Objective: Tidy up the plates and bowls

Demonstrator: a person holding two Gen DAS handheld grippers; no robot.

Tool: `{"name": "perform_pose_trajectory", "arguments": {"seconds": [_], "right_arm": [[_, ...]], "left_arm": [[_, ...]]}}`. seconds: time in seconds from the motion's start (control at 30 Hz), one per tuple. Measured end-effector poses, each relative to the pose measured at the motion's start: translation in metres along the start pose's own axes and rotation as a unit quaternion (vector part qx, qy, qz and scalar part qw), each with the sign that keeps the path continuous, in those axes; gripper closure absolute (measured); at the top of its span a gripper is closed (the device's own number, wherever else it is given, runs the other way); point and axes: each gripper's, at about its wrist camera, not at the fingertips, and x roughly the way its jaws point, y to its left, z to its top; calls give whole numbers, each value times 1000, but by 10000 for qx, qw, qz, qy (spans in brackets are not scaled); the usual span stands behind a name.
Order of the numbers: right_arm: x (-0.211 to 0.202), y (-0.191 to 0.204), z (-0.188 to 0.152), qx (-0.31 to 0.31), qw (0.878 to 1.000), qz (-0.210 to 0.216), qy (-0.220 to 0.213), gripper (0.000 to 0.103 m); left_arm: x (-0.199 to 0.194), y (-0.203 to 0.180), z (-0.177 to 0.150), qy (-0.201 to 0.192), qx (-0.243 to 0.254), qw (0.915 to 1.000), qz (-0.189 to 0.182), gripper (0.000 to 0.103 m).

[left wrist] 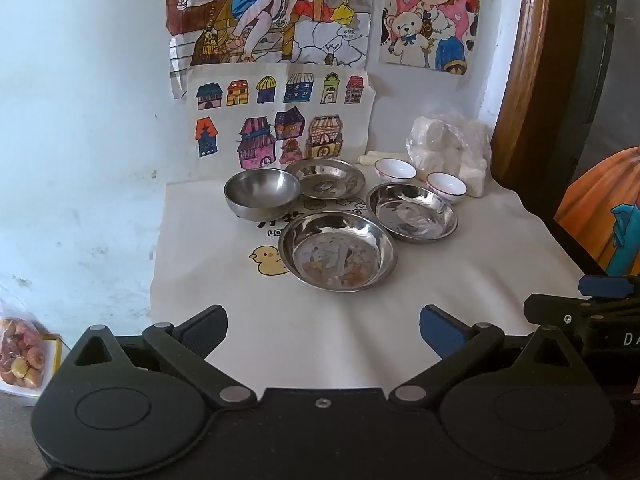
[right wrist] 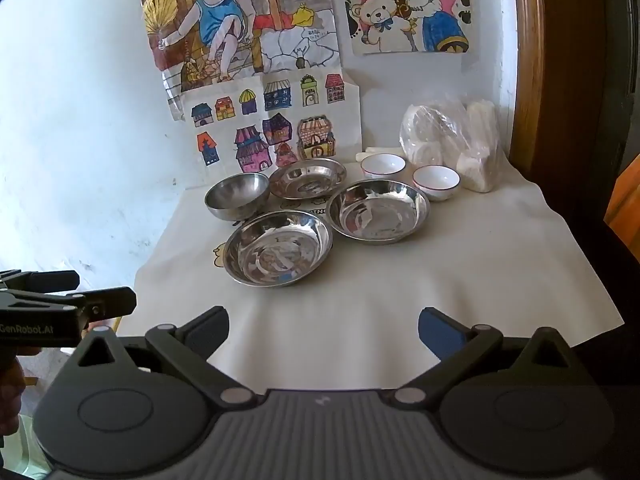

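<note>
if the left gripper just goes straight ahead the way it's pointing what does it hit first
Probably the nearest steel plate: the open left gripper has only bare cloth before it, though its height above the cloth is unclear.

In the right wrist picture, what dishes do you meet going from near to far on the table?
Nearest shiny steel plate → right-hand shiny steel plate → deep round steel bowl → far steel plate → back white ceramic cup with red rim.

- Far left of my left fingers, a snack bag (left wrist: 20, 354) is cut by the frame edge.
- Beyond my right fingers, the steel bowl (right wrist: 237, 196) hides part of the rear plate (right wrist: 307, 178).
- The plastic bag's (right wrist: 452, 140) contents are too blurred to tell.
</note>
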Motion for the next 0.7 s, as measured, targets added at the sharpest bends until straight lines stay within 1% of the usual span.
{"name": "perform_pose_trajectory", "arguments": {"seconds": [0.7], "right_arm": [[2,-2,0,37,10000,-5,15,0]], "left_arm": [[7,2,0,71,37,10000,14,1]]}}
